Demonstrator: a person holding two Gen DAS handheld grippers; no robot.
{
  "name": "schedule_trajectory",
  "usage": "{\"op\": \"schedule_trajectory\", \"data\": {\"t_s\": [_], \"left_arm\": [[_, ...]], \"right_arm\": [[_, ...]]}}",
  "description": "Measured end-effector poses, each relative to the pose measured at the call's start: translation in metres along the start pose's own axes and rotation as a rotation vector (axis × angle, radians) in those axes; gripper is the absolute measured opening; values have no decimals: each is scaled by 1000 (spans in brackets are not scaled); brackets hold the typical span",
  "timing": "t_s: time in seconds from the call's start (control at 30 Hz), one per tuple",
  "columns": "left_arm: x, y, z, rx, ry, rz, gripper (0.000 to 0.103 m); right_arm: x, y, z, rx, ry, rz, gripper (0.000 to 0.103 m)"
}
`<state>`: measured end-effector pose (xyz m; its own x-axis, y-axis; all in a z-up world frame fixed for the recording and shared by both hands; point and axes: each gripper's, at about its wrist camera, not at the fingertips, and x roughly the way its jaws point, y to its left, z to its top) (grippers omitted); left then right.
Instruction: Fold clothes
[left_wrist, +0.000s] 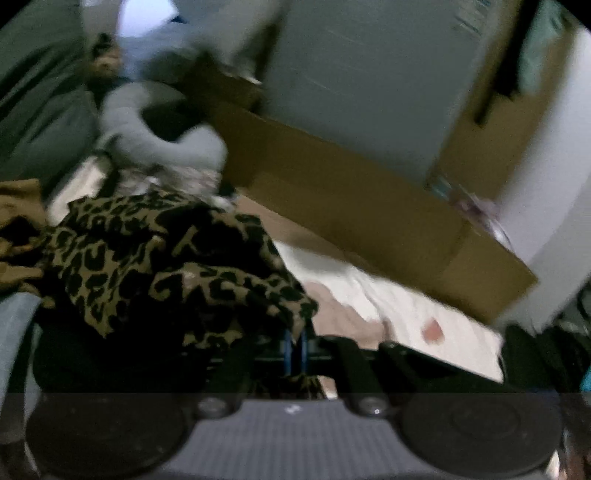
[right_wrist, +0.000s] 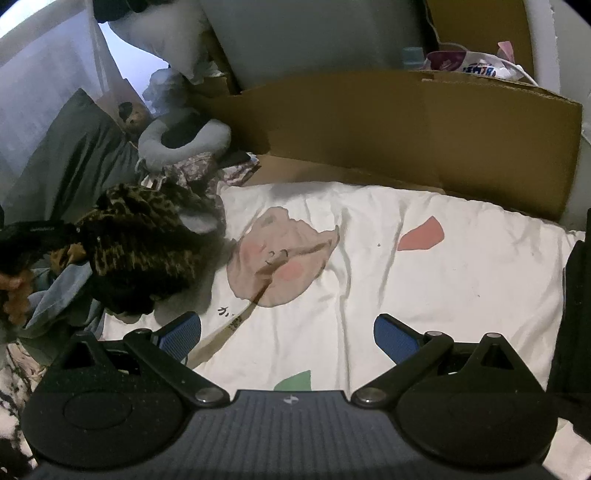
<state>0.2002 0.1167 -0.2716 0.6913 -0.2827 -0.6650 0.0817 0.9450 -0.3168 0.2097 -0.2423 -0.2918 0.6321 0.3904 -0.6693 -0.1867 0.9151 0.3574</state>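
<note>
The left gripper (left_wrist: 294, 349) has its blue pads pressed together on a fold of the leopard-print garment (left_wrist: 162, 258) — the cloth bunches up from the pinch toward ten o'clock in the left wrist view and a small tail of it hangs below the pads. That view is blurred and tilted. Behind the garment, at eleven o'clock, lies a grey neck pillow (left_wrist: 162, 129), and a long brown cardboard sheet (left_wrist: 351, 206) runs from twelve o'clock down to three o'clock. The white bedsheet (left_wrist: 406, 310) shows at four o'clock from the garment, with a pink patch printed on it.

The right gripper (right_wrist: 287, 338) hovers over the same bedsheet (right_wrist: 461, 288) with its blue pads (right_wrist: 397, 338) wide apart and nothing between them. Just ahead of it, toward twelve o'clock, the sheet carries a printed cartoon face (right_wrist: 280, 258) with pink cheeks. In this view the leopard garment (right_wrist: 144, 240) hangs in a dark bundle at nine o'clock, lifted off the sheet, with the other gripper's black body (right_wrist: 37, 232) touching its left edge. Blue-grey cloth (right_wrist: 55, 291) lies beneath the bundle at eight o'clock. The neck pillow (right_wrist: 184, 140) sits at eleven o'clock — beside a dark green cushion (right_wrist: 70, 155) — and the cardboard (right_wrist: 406, 125) stands along the far edge of the bed, with a printed plastic bag (right_wrist: 472, 64) behind it at one o'clock.
</note>
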Motion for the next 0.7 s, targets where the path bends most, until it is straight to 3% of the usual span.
{"op": "schedule_trajectory", "data": {"t_s": [0.27,0.63,0.7], "left_arm": [[-16,-44,-16,67,81,-122,4],[-39,-75,7,128,97,-209,4],[-44,-82,11,136,103,-221,4]], "right_arm": [[-1,1,-19,-12,19,45,102],[2,22,-38,-127,16,117,102],[5,25,-41,-146,7,118,96]]}}
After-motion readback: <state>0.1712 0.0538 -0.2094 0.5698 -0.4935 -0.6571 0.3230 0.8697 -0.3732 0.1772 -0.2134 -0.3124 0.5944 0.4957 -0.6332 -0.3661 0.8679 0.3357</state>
